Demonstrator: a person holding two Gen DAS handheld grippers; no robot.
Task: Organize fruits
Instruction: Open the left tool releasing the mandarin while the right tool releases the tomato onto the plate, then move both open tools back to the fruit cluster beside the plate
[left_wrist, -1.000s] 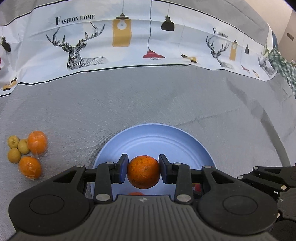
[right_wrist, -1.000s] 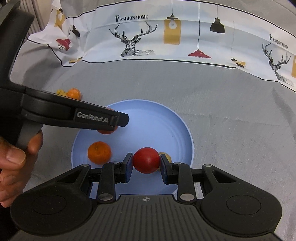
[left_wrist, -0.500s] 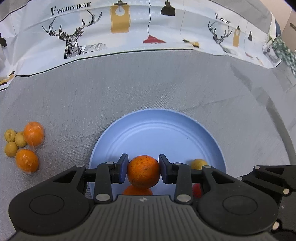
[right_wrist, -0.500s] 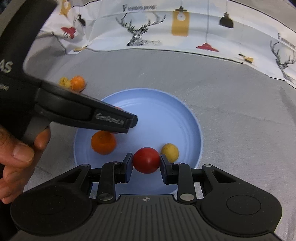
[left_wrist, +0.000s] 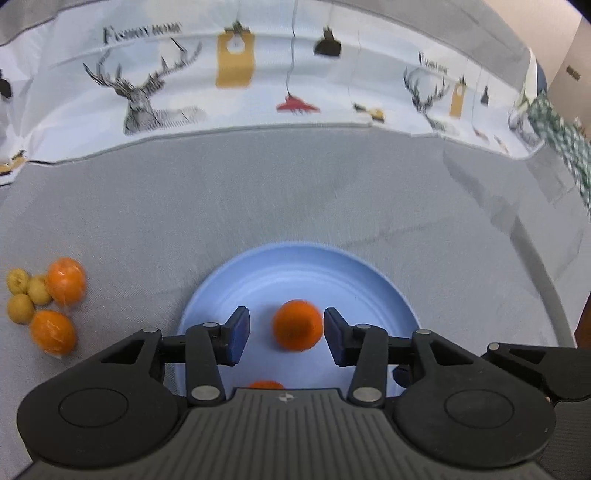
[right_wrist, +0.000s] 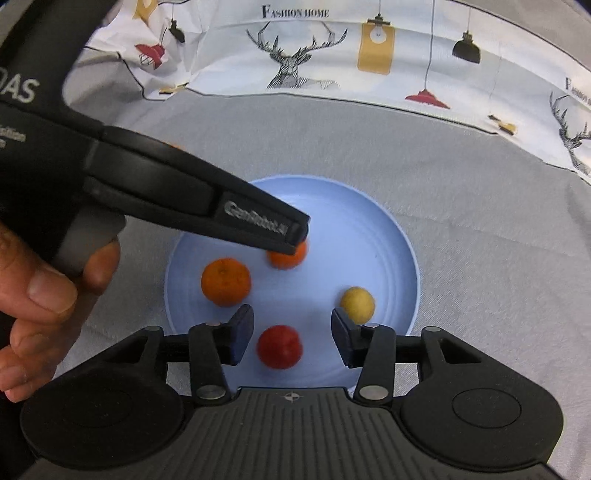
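Left gripper (left_wrist: 283, 336): jaws spread; an orange (left_wrist: 297, 325) sits loose between them on the blue plate (left_wrist: 373, 280), touching neither pad as far as can be told. A release onto the plate is judged to be the reason for the gap.
Right gripper (right_wrist: 291, 339): jaws spread; a red fruit (right_wrist: 279, 346) lies free between them near the plate's near rim. The same reason is judged.
Plate contents: 4 fruits are counted in the right wrist view: the red fruit, a second orange (right_wrist: 225, 281), a small yellow fruit (right_wrist: 357, 300), and the orange under the left gripper's tip.
Fruits off the plate: 2 wrapped oranges (left_wrist: 66, 282) and 3 small yellow fruits (left_wrist: 21, 307) are bunched on the grey cloth (left_wrist: 258, 206), well to the left of the plate; these are judged to be left to collect.
Hidden: the left gripper's body covers part of the released orange and part of the far left rim in the right wrist view.
Cut off: only the top of the second orange is shown at the bottom of the left wrist view.
Hard to make out: the left wrist view is blurred, so whether the orange is fully at rest cannot be told.
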